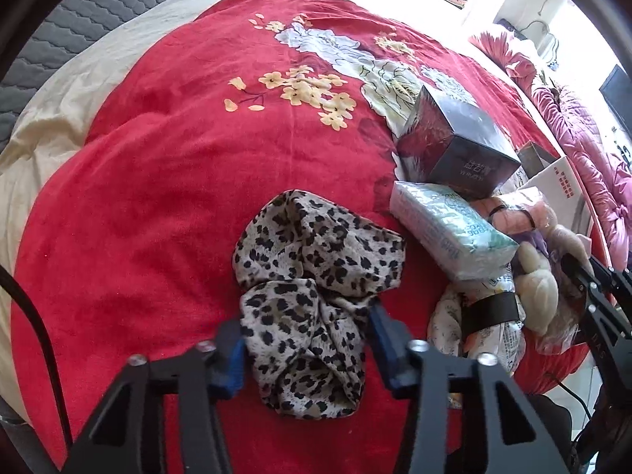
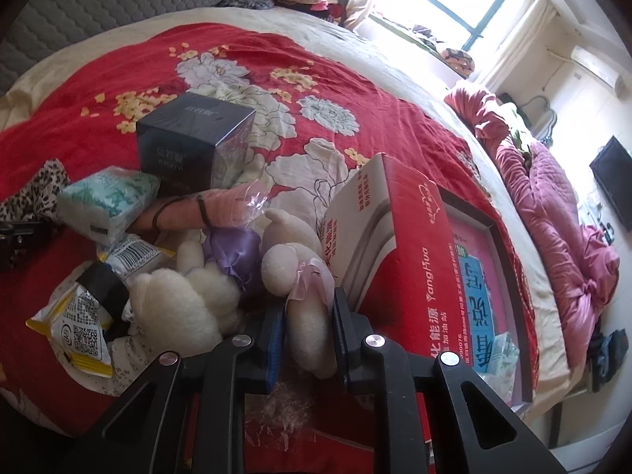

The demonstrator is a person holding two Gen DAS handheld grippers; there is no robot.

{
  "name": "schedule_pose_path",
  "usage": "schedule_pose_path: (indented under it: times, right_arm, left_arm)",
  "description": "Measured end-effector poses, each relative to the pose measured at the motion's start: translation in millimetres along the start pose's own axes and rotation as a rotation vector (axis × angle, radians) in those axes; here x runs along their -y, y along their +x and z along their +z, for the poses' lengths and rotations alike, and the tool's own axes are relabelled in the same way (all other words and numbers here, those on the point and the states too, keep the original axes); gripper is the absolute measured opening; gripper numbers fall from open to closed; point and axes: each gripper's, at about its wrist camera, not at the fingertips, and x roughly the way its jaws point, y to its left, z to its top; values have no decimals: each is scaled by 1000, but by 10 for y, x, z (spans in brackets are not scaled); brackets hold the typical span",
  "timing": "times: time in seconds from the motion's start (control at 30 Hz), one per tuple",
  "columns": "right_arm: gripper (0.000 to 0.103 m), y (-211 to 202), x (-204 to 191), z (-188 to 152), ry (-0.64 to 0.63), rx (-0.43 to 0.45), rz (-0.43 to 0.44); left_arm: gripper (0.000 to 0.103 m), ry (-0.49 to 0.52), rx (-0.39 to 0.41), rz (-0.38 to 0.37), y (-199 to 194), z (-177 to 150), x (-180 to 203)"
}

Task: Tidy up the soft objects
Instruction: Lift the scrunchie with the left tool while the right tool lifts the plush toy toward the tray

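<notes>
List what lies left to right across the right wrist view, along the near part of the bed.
leopard-print cloth → yellow snack packet → white plush toy → red cardboard box → pink quilt

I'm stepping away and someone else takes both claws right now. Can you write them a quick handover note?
Left claw: open, its fingers on either side of the leopard-print cloth lying on the red bedspread.
Right claw: shut on the cream plush toy, beside the red carton.
Tissue pack, snack bag and dark box lie jumbled together with the toy.
Done: nothing visibly sorted.
Left: separate cloth and plush from the boxes.
</notes>
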Motion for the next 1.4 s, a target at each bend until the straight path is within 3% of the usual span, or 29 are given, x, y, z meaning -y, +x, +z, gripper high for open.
schedule_pose_path:
  times: [0.07, 0.13, 0.37, 0.97, 1.4]
  right_arm:
    - [20, -28, 52, 3, 38, 6, 14]
    - [20, -62, 120, 0, 81, 10, 42]
    - [19, -231, 353, -66, 228, 44, 141]
    - [19, -630, 518, -138, 307, 113, 213]
    - [19, -1032, 667, -111, 335, 178, 245]
  left_arm:
    - [28, -6, 8, -20, -17, -8, -8]
    - [20, -21, 3, -66, -29, -21, -19]
    - [19, 19, 47, -72, -232, -97, 166]
    - [19, 55, 143, -26, -750, -187, 331]
    - [19, 170, 179, -20, -1134, -209, 904]
